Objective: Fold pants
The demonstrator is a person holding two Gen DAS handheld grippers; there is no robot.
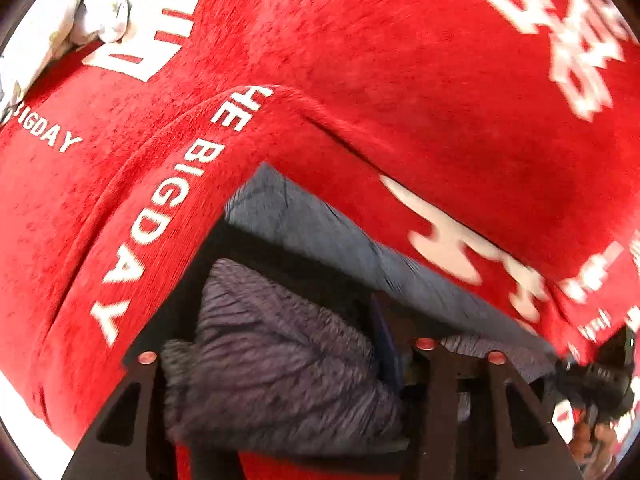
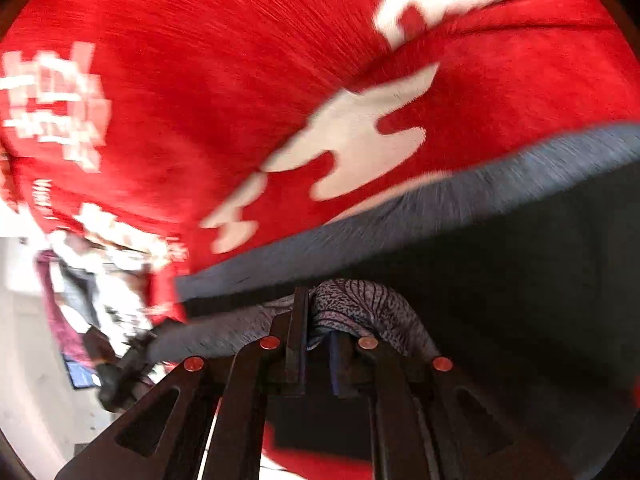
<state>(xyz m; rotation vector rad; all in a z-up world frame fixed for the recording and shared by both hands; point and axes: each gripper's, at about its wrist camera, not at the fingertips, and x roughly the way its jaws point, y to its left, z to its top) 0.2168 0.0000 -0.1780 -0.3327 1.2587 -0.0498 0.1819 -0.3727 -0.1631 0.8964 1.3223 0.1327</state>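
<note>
The pants [image 1: 280, 360] are grey-purple with a fine dark print. In the left wrist view a bunched fold of them fills the space between my left gripper's [image 1: 288, 364] fingers, held above the red blanket [image 1: 360, 80]. In the right wrist view my right gripper [image 2: 316, 344] is shut on an edge of the pants [image 2: 360, 304], and the cloth stretches left toward the other gripper [image 2: 128, 368]. A grey-blue stretch of the pants [image 2: 440, 196] hangs across the view, blurred. The right gripper also shows at the far right of the left wrist view [image 1: 600, 384].
The red plush blanket [image 2: 200, 80] with white lettering covers the surface beneath both grippers. A white patterned cloth [image 1: 80, 12] lies at its far left corner. Blurred room objects [image 2: 80, 280] show beyond the blanket's left edge.
</note>
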